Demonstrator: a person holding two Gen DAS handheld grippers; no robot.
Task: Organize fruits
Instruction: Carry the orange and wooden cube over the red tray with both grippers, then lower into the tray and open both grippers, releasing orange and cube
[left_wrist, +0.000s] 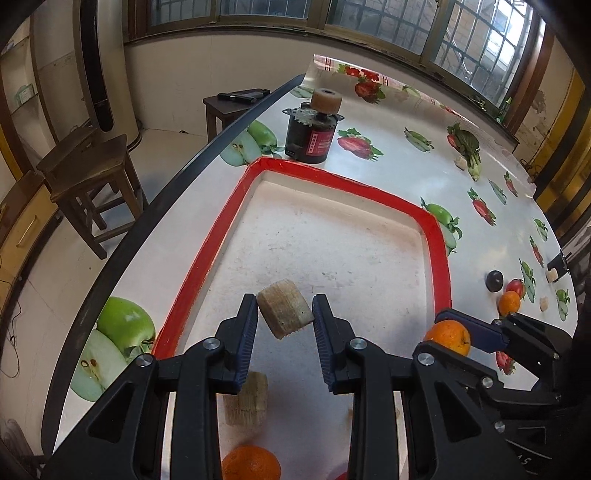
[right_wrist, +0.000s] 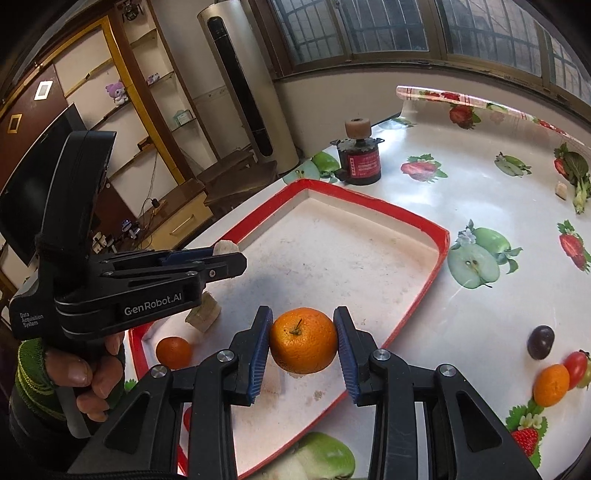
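My left gripper (left_wrist: 285, 314) is shut on a pale beige chunk (left_wrist: 284, 313) and holds it above the red-rimmed white tray (left_wrist: 218, 243). A second beige chunk (left_wrist: 245, 400) and a small orange (left_wrist: 251, 463) lie in the tray below it. My right gripper (right_wrist: 303, 341) is shut on an orange (right_wrist: 303, 340) over the tray's near right part (right_wrist: 424, 291); it also shows in the left wrist view (left_wrist: 448, 336). A dark plum (right_wrist: 540, 341), a small orange (right_wrist: 551, 384) and a red tomato (right_wrist: 576, 363) lie on the table to the right.
A dark red motor with a beige wheel on top (left_wrist: 314, 129) stands behind the tray. Small beige bits (right_wrist: 561, 190) lie on the fruit-print tablecloth. The table's left edge (left_wrist: 147, 221) drops to wooden stools (left_wrist: 88, 173). Windows run along the back.
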